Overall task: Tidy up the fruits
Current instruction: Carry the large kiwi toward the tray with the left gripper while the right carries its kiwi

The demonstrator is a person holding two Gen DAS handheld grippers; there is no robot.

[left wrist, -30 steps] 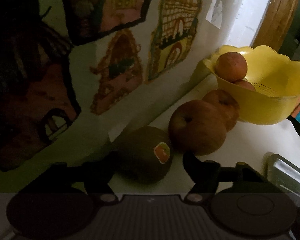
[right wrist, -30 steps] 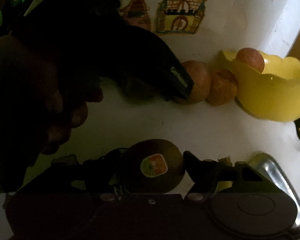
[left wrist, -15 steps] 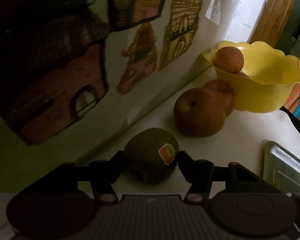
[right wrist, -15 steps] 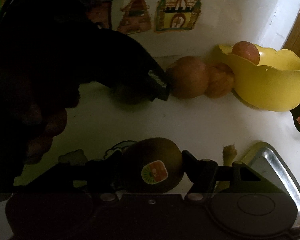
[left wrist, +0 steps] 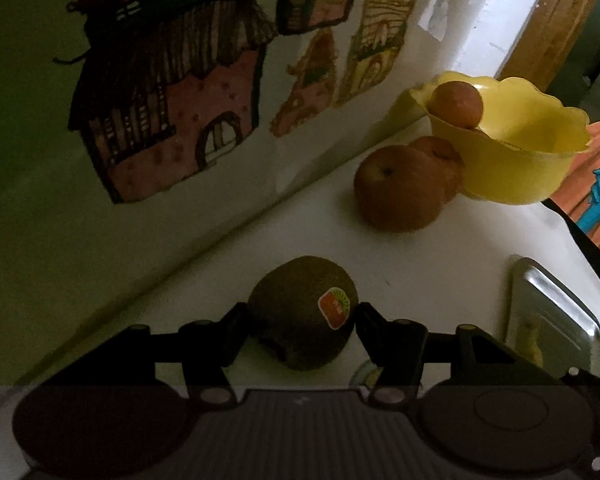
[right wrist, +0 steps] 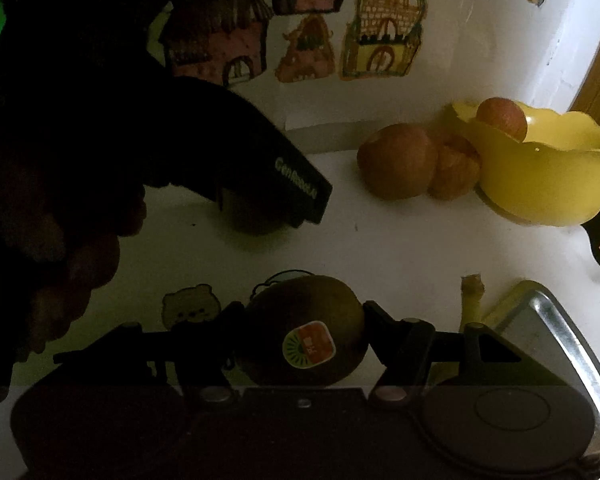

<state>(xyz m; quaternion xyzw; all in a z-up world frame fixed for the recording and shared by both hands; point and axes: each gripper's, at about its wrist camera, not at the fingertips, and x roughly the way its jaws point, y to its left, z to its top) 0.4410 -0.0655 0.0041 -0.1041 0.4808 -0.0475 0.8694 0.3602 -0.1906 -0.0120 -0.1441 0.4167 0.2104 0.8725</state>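
I have one kiwi [left wrist: 302, 312] in my left gripper [left wrist: 300, 320]. The two black fingers [left wrist: 374, 326] press on its sides, so the jaws are closed around it, about as wide as the fruit. It has a small orange and green sticker [left wrist: 334, 307] on it. I cannot tell if it sits on the white table [left wrist: 420, 264] or hangs just above it.

My right gripper [right wrist: 304, 332] has the other kiwi [right wrist: 304, 330]. Its jaws are closed on that fruit the same way, one finger on each side. This kiwi has a sticker [right wrist: 309, 345] too, facing the camera. It is low over the table, near the front edge.

From the right camera I can see the left gripper [right wrist: 260, 184] as a big dark shape over the table, with its kiwi in the shadow under it. A hand [right wrist: 60, 272] shows dark at the left side.

Further back, two apples [left wrist: 398, 188] lie touching each other, close to the wall. Just beside them is a yellow bowl [left wrist: 516, 176] with a wavy rim. One more apple [left wrist: 456, 105] sits at the bowl's rim.

A shiny metal tray [right wrist: 568, 344] is at the right, near the table's edge. A banana stem [right wrist: 471, 300] pokes up beside it.

Drawings of little houses [left wrist: 172, 120] are stuck on the wall behind the table.
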